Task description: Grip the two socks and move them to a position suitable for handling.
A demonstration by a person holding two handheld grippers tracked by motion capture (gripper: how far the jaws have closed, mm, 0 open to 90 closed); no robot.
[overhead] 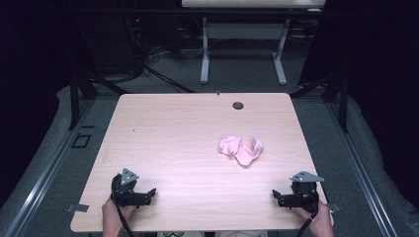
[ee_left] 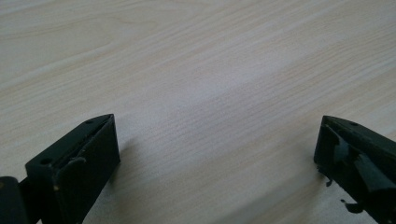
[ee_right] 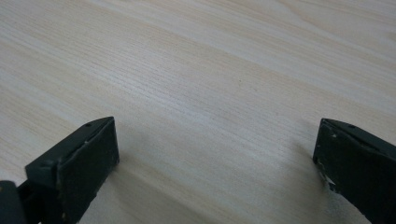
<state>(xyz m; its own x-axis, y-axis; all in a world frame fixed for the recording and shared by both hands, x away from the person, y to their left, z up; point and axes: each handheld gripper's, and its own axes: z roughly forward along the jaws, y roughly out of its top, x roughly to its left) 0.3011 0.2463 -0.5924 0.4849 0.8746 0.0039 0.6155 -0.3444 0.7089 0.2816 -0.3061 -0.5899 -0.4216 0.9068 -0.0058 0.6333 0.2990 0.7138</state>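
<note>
Wood table [overhead: 173,128]: pink cloth [overhead: 240,149] mid-right, untouched.

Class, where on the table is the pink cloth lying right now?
In the high view the pink cloth lies crumpled right of the table's centre, nearer the right gripper and well short of the round hole.

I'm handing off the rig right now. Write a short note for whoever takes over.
Left gripper: open, holds nothing, low over the near left of the table.
Right gripper: open, holds nothing, near right edge.
Pink cloth: crumpled, right of centre, apart from both grippers.
Done: nothing to the cloth that shows; it lies untouched.
Left: probably reach for the cloth; the right gripper is nearer.
</note>
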